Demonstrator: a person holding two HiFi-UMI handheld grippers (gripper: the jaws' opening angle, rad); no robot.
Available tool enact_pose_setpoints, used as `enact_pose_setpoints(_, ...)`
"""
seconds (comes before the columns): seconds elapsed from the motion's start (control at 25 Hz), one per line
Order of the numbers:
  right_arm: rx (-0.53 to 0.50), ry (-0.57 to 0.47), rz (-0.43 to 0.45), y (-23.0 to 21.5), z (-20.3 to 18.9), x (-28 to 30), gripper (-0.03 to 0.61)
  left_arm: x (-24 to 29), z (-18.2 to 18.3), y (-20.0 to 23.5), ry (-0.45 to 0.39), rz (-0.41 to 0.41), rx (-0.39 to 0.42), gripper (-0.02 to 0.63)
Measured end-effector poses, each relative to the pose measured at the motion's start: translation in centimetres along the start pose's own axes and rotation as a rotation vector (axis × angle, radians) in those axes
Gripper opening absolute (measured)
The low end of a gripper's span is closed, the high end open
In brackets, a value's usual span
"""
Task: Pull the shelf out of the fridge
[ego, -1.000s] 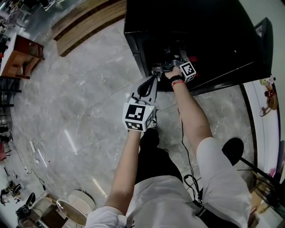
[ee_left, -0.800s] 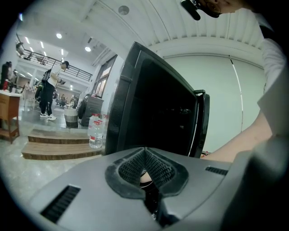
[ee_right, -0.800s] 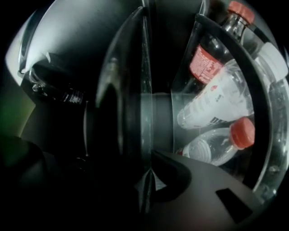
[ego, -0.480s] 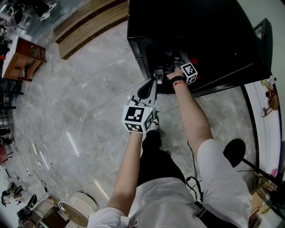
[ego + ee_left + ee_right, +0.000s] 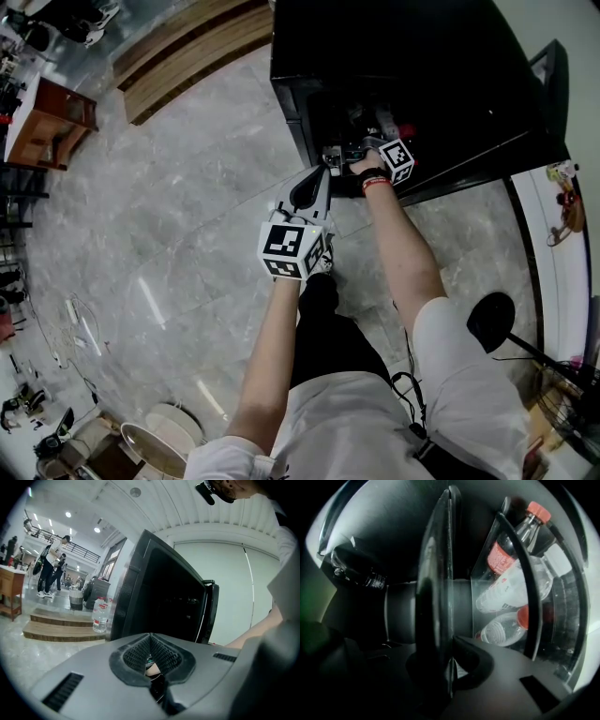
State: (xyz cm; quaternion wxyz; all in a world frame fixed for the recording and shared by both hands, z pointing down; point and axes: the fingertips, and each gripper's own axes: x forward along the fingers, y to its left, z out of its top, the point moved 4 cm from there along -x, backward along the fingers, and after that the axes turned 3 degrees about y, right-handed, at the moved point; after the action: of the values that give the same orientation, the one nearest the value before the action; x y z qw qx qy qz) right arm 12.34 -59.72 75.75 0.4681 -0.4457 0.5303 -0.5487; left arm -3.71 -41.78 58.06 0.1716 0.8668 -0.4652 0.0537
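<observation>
R claw (image 5: 451, 665) clenched on fridge (image 5: 441, 66) shelf (image 5: 438, 573) edge; L claw (image 5: 151, 654) closed, empty.

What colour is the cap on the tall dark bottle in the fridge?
Orange-red; the cap shows best in the right gripper view.

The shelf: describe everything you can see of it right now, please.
The shelf shows only in the right gripper view, edge-on: a thin, glassy, translucent pane with a dark front rim, running top to bottom through the picture. It sits inside the dark fridge. The right gripper is shut on its front edge, one jaw on each face. Bottles with red caps lie to one side of it; whether they rest on it cannot be told.
</observation>
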Motion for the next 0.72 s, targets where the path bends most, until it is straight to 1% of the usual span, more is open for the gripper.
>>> enact_pose_setpoints(0.36, -0.001, -0.020, 0.001, -0.3, -0.3, -1.5, 0.023, -0.8, -0.2, -0.6, -0.001, 0.001, -0.003, 0.018)
enact_pose_setpoints(0.56, -0.003, -0.012, 0.003, -0.2, -0.6, -2.1, 0.023, -1.3, -0.2, -0.6, 0.000, 0.005, -0.015, 0.018)
enact_pose_setpoints(0.72, -0.005, -0.025, 0.002, 0.0, -0.8, -2.9, 0.023, -1.7, 0.0, -0.9, -0.004, 0.009, -0.027, 0.018)
